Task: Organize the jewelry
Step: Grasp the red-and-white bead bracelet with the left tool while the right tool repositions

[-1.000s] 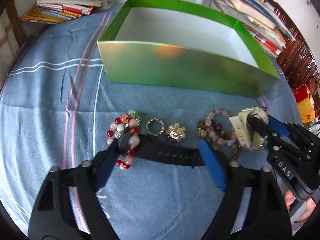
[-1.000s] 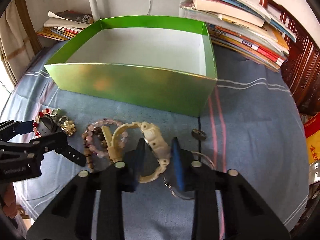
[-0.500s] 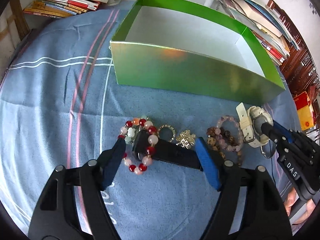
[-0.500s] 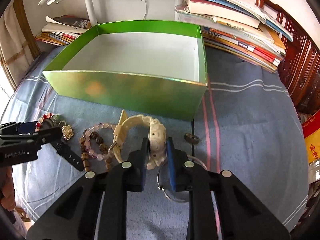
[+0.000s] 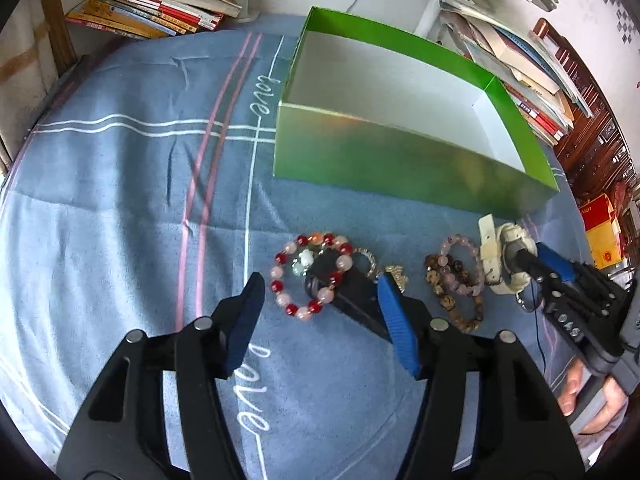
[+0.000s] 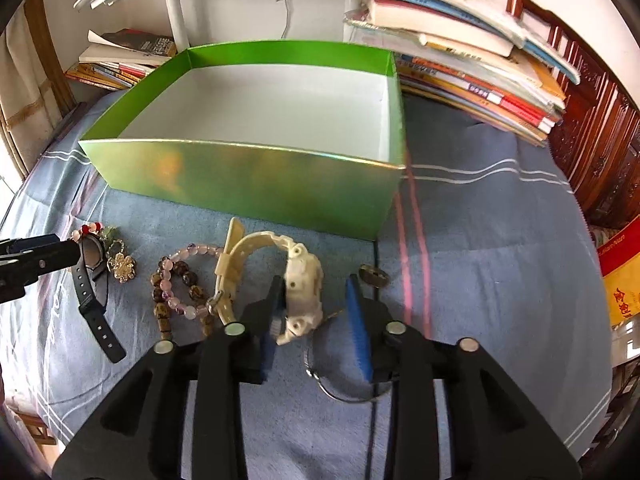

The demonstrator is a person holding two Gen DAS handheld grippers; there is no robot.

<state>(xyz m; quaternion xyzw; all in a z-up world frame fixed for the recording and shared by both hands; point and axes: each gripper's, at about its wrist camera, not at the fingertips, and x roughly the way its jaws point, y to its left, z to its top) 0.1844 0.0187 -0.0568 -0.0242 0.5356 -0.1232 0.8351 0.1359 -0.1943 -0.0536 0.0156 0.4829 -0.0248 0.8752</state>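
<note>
A red and pink bead bracelet (image 5: pixel 310 276) lies over a black watch (image 5: pixel 352 300) on the blue cloth. My left gripper (image 5: pixel 320 284) straddles both with its jaws closing; the left pad stands clear of the beads, so nothing is gripped. A cream-white watch (image 6: pixel 302 280) rests on the cloth between the jaws of my right gripper (image 6: pixel 315 286), which are opening; only the left finger (image 6: pixel 274 304) touches it. The green box (image 6: pixel 248 176) stands open behind the jewelry, its white inside bare. From the left wrist, the right gripper (image 5: pixel 524 266) reaches in at the white watch (image 5: pixel 494 264).
Pink and brown bead bracelets (image 6: pixel 180 288) and a gold flower brooch (image 6: pixel 124 266) lie between the two watches. A thin metal hoop (image 6: pixel 344 380) and a small ring (image 6: pixel 374 274) lie by my right gripper. Book stacks (image 6: pixel 472 68) line the back, with wooden furniture at right.
My left gripper shifted left so the bead bracelet sits midway between its narrowing jaws. My right gripper, shut on the white watch half a second ago, has spread and released it.
</note>
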